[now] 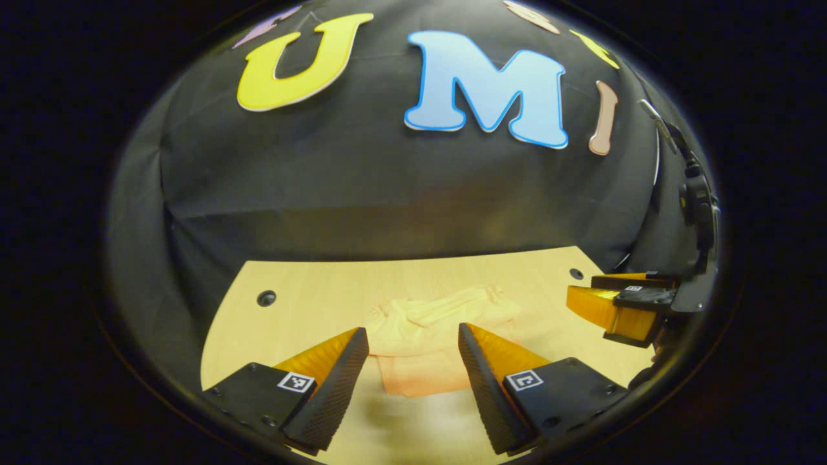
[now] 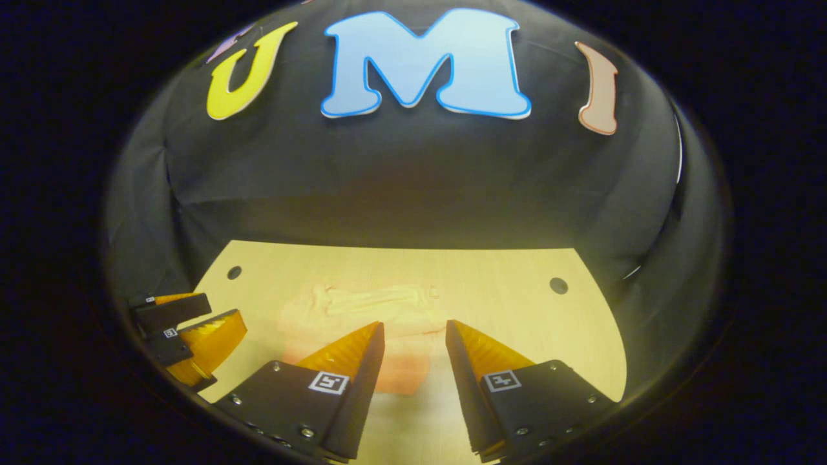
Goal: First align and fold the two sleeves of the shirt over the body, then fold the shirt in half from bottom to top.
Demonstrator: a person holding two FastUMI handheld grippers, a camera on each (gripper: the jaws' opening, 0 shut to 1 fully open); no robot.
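Observation:
A pale peach shirt lies on the wooden table, with its sleeves laid across the body in a bunched band and the lower hem toward me. In the left gripper view my left gripper hovers open above the shirt's near part, nothing between its fingers. The right gripper shows at that view's right edge, apart from the shirt. In the right gripper view the shirt sits ahead, and my right gripper is open over its near right part. The left gripper appears at the lower left there.
The table has dark round holes near its far corners. Black cloth walls close off the back and both sides. Bare wood lies to the right of the shirt in the right gripper view.

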